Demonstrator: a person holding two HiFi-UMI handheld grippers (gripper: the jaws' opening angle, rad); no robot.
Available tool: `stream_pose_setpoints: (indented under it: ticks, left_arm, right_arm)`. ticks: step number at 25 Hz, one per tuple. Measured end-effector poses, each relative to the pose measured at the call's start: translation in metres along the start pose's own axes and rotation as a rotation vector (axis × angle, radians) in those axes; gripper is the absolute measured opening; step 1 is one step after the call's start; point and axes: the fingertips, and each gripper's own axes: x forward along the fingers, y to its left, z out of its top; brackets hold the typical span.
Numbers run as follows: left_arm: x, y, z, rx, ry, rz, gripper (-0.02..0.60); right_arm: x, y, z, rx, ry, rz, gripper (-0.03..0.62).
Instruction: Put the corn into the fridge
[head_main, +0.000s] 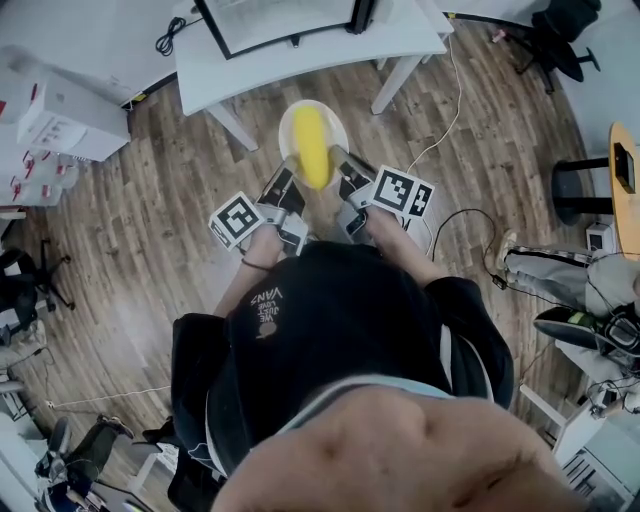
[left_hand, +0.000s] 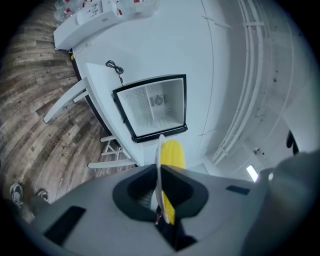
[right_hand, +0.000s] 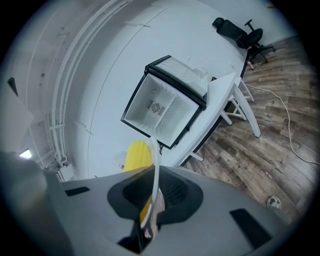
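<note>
Your left gripper (head_main: 288, 170) and right gripper (head_main: 342, 160) both pinch the round white plate (head_main: 292, 115) bearing the yellow corn cob (head_main: 312, 148).

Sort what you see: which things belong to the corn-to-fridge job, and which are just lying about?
Job: corn, plate, fridge, left tongs and right tongs, both shut on the plate.
Lying about: office chair, floor cable, boxes.
</note>
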Motion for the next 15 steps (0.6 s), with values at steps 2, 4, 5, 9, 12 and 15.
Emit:
stream_pose_setpoints:
  ticks: [2,4,5,9,12,15]
  left_arm:
    - [0.01,0.002,0.003,0.004,-0.003,0.009,0.034]
    - [0.021,0.002,0.005,0.001,-0.008,0.011,0.034]
    - [0.027,0.001,0.006,-0.001,-0.012,0.006,0.034]
    - [0.045,0.002,0.018,-0.004,-0.029,0.029,0.034]
    - [0.062,-0.002,0.027,-0.004,-0.047,0.013,0.034]
    - [0.077,-0.003,0.034,-0.002,-0.062,0.012,0.034]
  right_arm:
    - [0.005,-0.004,0.008,0.0,0.005,0.004,0.029]
    - [0.009,-0.01,0.018,-0.003,0.014,0.004,0.029]
    - [0.011,-0.012,0.023,-0.005,0.021,0.003,0.029]
    - [0.026,-0.015,0.043,-0.016,0.048,0.01,0.031]
    - [0.036,-0.018,0.058,-0.025,0.058,0.022,0.029]
    - [0.045,-0.022,0.073,-0.03,0.069,0.034,0.029]
